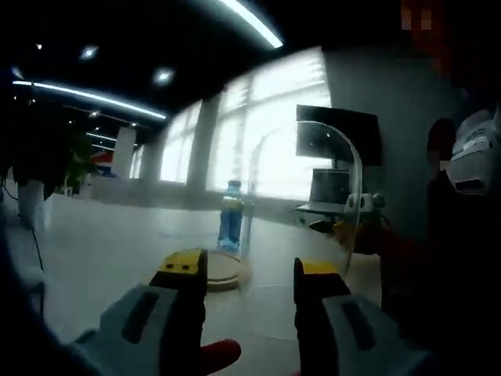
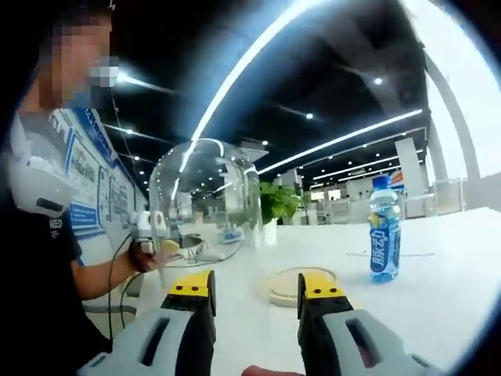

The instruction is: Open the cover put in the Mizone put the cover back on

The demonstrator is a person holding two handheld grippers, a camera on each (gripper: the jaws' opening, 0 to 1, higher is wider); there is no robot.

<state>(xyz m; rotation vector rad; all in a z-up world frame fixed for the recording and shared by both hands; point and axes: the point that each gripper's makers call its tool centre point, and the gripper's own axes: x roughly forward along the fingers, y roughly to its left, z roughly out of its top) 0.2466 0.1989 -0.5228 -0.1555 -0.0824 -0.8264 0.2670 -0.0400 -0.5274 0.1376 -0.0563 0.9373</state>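
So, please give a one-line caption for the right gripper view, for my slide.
Open hand-held gripper faces a round wooden base and Mizone bottle; clear dome cover is lifted off.

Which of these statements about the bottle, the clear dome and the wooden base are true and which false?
1. The bottle stands upright on the table. True.
2. The bottle stands on the wooden base. False: it stands on the table beside the base.
3. The clear dome is off the base. True.
4. The bottle has a red cap. False: the cap is blue.
5. The right gripper is shut on the bottle. False: its jaws are apart and hold nothing.
6. The left gripper has its jaws apart. True.
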